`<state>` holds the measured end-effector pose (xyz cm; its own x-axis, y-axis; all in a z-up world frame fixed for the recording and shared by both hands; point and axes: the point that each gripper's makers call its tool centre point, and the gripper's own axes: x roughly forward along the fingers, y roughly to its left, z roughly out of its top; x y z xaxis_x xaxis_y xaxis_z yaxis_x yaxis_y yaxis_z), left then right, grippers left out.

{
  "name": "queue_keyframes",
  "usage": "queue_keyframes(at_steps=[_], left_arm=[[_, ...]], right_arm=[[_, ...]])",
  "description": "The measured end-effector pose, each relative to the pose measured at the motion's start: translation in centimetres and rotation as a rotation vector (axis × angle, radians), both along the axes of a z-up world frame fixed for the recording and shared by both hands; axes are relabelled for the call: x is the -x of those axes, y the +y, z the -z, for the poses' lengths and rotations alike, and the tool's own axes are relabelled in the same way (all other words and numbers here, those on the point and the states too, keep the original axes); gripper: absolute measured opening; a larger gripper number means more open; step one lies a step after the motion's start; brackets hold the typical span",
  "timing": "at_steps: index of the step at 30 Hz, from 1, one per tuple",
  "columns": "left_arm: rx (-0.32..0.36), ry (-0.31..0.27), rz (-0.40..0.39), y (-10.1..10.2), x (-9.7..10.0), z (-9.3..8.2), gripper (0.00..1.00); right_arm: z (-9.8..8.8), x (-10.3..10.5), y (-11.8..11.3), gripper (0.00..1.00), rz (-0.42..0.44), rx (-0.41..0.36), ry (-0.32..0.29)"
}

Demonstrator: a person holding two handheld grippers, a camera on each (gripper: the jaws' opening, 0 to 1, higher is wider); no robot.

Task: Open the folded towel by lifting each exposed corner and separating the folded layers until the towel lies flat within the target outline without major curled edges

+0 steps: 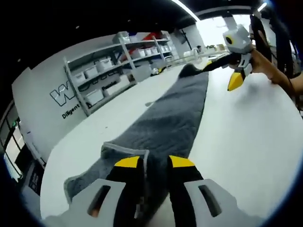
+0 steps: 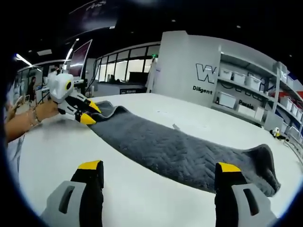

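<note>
Towel (image 1: 165, 118) soft, limp, grippy weave, stretched along white bench (image 1: 246, 142). Left tool (image 1: 154, 163) nips near hem; right tool (image 2: 158, 168) gapes wide. Take hems.

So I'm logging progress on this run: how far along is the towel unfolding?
Done: the dark grey quilted towel lies stretched in a long strip on the white table. In hand: the left gripper pinches one end; the right gripper is open. Left: that end's corner is curled, and no outline shows.
</note>
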<state>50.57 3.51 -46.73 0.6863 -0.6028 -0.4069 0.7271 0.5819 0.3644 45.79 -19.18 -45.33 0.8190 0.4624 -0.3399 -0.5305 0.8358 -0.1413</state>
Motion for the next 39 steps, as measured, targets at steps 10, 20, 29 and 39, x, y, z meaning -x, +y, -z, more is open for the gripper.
queue_keyframes(at_steps=[10, 20, 29, 39], left_arm=[[0.02, -0.007, -0.05, 0.3, -0.4, 0.2, 0.03], [-0.01, -0.076, -0.014, 0.8, 2.0, -2.3, 0.03], [0.009, -0.187, -0.048, 2.5, 4.2, -6.6, 0.03], [0.02, -0.27, -0.082, 5.5, 7.3, -9.7, 0.03]], right_arm=[[-0.8, 0.0, 0.0, 0.99, 0.002, -0.045, -0.014], [-0.8, 0.1, -0.1, 0.99, 0.003, -0.05, -0.013], [-1.0, 0.2, -0.3, 0.99, 0.009, -0.05, -0.016], [-1.1, 0.1, -0.4, 0.99, 0.007, -0.057, -0.015]])
